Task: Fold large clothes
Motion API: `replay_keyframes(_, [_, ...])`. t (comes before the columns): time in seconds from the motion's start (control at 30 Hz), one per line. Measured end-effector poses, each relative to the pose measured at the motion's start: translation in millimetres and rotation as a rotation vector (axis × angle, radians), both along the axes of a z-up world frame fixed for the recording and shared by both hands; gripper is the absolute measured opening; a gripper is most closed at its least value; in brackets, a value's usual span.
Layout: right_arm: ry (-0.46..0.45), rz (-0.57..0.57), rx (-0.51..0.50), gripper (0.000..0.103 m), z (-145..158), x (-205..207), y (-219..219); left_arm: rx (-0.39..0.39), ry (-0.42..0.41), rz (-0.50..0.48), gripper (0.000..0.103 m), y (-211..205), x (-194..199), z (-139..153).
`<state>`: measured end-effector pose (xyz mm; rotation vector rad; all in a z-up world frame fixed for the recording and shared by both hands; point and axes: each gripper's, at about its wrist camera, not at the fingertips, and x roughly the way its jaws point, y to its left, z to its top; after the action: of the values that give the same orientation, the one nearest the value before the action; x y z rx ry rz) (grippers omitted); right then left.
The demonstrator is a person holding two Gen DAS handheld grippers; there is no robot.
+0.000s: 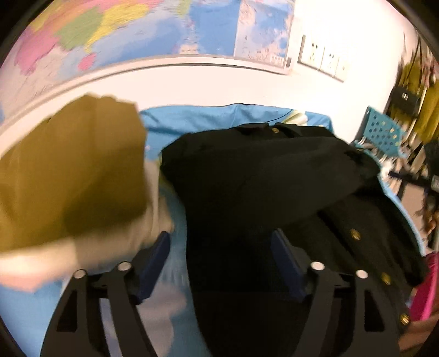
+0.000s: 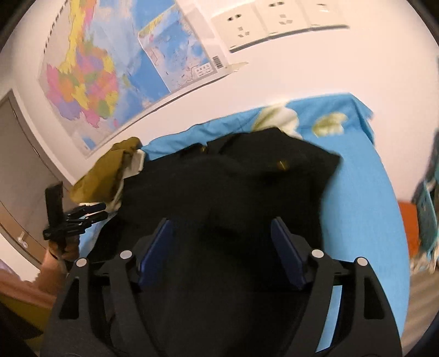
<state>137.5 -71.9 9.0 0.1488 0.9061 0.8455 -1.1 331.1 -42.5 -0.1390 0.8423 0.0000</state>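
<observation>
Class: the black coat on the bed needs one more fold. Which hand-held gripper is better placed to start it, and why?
Probably the right hand-held gripper: its open jaws sit directly over the black coat. The left hand-held gripper, also open, straddles the coat's edge and the blue bedsheet.

A home bedroom, by the look of it: a bed under a blue flowered sheet (image 2: 356, 170) against a white wall, a coloured wall map (image 2: 90, 82) at ten o'clock, sockets (image 2: 277, 19) at one o'clock
</observation>
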Motion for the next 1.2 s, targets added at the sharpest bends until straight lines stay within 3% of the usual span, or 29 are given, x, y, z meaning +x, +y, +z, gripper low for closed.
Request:
replay_keyframes(0.07, [0.052,-0.027,0.023,0.079,-7,-15,-22,-0.084,0.024,-0.013,0.076,5,-21,-6])
replay_keyframes(0.33, [0.149,-0.048,0.053,0.081,-32,-68,-65,-0.173,0.107,-0.035,0.077,-12,-68,-30])
replay_keyframes(0.53, [0.161,-0.042,0.074,0.083,-40,-87,-67,-0.181,0.117,-0.054,0.079,-29,-77,-34])
replay_keyframes(0.73, [0.191,-0.05,0.061,0.088,-51,-94,-70,-0.196,0.116,-0.087,0.087,-36,-88,-39])
replay_keyframes(0.83, [0.18,-0.004,0.077,0.089,-51,-101,-61,-0.233,0.121,-0.116,0.09,-36,-92,-39])
replay_keyframes(0.87, [0.185,0.02,0.089,0.084,-52,-103,-57,-0.248,0.121,-0.127,0.09,-35,-92,-39])
replay_keyframes(1.0, [0.185,0.089,0.098,0.082,-53,-108,-45,-0.418,0.138,-0.231,0.091,-36,-98,-41])
replay_keyframes(1.2, [0.19,0.103,0.138,0.082,-53,-110,-44,-0.401,0.12,-0.211,0.092,-47,-95,-45])
